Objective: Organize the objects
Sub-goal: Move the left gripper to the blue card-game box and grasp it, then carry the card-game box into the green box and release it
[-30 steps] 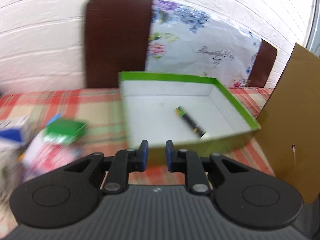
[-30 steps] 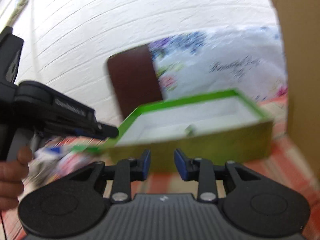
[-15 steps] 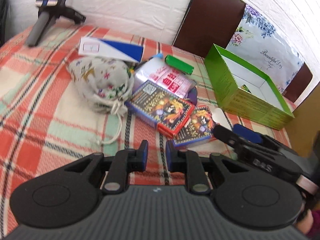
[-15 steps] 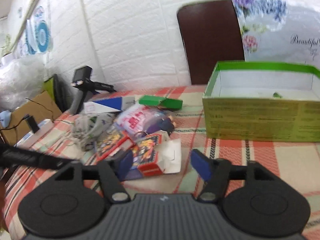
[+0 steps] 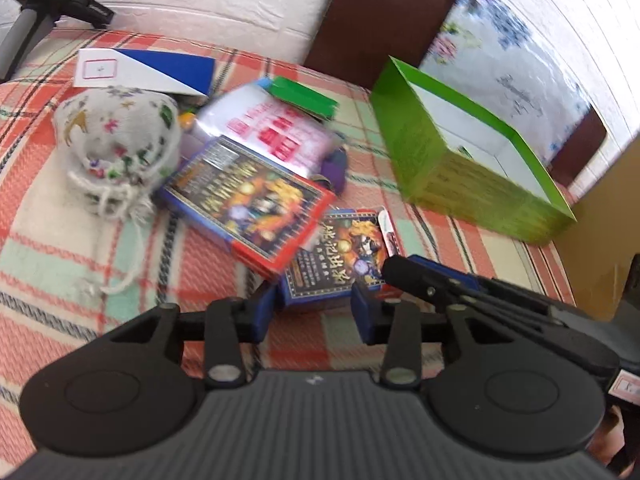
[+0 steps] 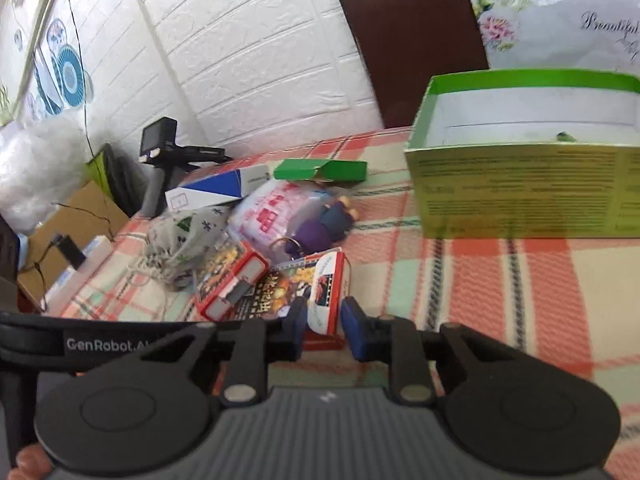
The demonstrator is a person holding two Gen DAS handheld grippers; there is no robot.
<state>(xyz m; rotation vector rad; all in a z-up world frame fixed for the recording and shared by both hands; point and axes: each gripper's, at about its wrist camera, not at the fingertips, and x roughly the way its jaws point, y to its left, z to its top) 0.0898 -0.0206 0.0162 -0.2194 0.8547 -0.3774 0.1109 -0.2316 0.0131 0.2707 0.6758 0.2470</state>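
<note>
1. white brick wall behind, and a plaid cloth in red, green and cream over the worktop [image 5: 48,248], with a dark brown chair back [image 6: 412,40] at the far edge.
2. a heap lies mid-worktop: a patterned drawstring pouch [image 5: 116,140], a blue and white box [image 5: 148,70], a pink-printed packet [image 5: 272,132], a flat green box [image 5: 304,94], a purple figure keyring [image 6: 320,228] and a large card box [image 5: 248,204] overlapping a small card box [image 5: 340,268].
3. the open green box [image 5: 472,168] stands to the right of the heap, apart from it, a small dark thing just showing inside; a brown cardboard sheet [image 5: 600,232] rises beyond it.
4. a second ago both views were filled by the green box; now both look down on the heap, and the near small card box is much closer.
5. the left gripper [image 5: 308,312] points down at the near end of the small card box, its jaws opening, the box end between them but not pressed.
6. the right gripper [image 6: 324,328] comes in from the right, angled down, its jaws together on the red-edged end of the small card box.
</note>
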